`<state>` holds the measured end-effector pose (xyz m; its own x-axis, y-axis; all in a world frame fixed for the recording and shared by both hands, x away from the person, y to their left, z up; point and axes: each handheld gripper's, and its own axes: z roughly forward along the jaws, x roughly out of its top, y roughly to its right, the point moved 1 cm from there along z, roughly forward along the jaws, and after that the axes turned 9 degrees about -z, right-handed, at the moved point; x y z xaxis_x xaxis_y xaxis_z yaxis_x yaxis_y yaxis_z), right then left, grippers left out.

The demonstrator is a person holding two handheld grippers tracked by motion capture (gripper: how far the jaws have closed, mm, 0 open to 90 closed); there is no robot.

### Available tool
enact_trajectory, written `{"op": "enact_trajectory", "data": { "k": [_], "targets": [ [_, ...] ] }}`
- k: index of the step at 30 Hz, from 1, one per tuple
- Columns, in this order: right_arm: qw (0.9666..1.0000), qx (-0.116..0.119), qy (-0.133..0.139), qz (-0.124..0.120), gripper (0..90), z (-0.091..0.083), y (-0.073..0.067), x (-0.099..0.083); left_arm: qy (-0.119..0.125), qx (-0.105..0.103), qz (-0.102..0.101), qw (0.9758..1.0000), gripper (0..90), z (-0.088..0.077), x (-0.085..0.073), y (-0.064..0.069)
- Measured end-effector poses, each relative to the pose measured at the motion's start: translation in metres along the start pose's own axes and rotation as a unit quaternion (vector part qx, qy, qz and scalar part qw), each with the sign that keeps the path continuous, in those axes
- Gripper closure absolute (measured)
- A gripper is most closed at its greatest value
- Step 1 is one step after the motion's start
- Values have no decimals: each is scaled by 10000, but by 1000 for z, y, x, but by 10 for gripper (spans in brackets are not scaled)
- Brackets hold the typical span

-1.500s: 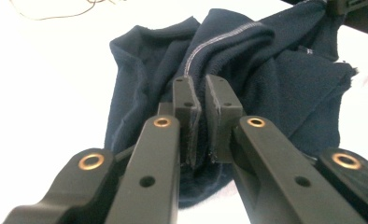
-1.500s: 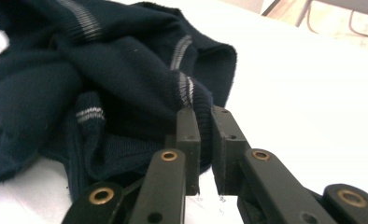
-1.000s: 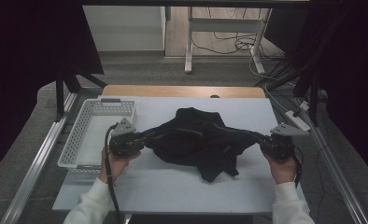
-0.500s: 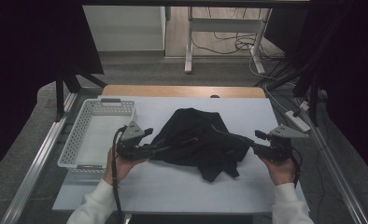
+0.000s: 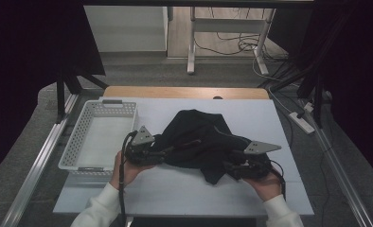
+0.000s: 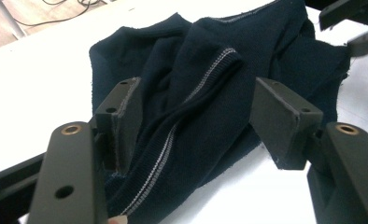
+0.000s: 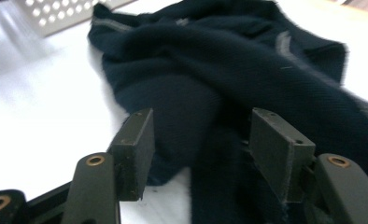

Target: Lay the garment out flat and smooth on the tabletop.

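Mid-table, dark garment [image 5: 201,144] bunched in a heap on the white tabletop [image 5: 175,194], just right of the perforated basket [image 5: 97,139]. Left gripper [image 6: 196,121] spread, jaws just opened, a ribbed seam lying loose between them, nothing pinched. Right gripper [image 7: 198,149] likewise spread over a fold, jaws just opened too. Looks like a release between grabs; next calls for picking a fresh edge or hem. Plenty of bare table near side, basket wall tight on the left
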<state>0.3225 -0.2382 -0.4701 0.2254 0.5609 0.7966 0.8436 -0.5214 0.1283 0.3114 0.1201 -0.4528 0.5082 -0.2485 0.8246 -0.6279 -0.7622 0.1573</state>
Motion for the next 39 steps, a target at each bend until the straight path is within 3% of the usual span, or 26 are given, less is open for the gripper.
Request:
{"op": "enact_trajectory", "data": {
  "k": [4,10,13,17,21,31,34,36,39],
  "targets": [
    [9999,87,-127,-25,433,12,-5,-3,-78,-18,34,10000,343,4,-1,2],
    [9987,278,-296,-304,753,26,-15,-7,-128,-21,80,9999,335,6,-1,5],
    [9983,384,-266,-347,793,27,-21,-5,-111,-12,72,9999,334,5,-1,4],
    [9966,745,-95,-326,803,27,-33,3,-44,6,36,10000,334,2,1,2],
    [9918,1112,-29,-624,805,34,-60,17,32,20,12,10000,334,-2,2,0],
    [9796,1799,140,-887,803,48,-110,34,44,13,30,10000,334,-2,3,1],
    [9806,1712,130,-948,738,50,-114,35,15,8,46,10000,334,-1,2,2],
    [9821,1672,218,-836,608,46,-108,35,-3,-2,74,10000,332,0,2,4],
    [9869,1396,415,-699,466,31,-92,39,-17,-22,86,10000,331,1,2,5]
  ]
}}
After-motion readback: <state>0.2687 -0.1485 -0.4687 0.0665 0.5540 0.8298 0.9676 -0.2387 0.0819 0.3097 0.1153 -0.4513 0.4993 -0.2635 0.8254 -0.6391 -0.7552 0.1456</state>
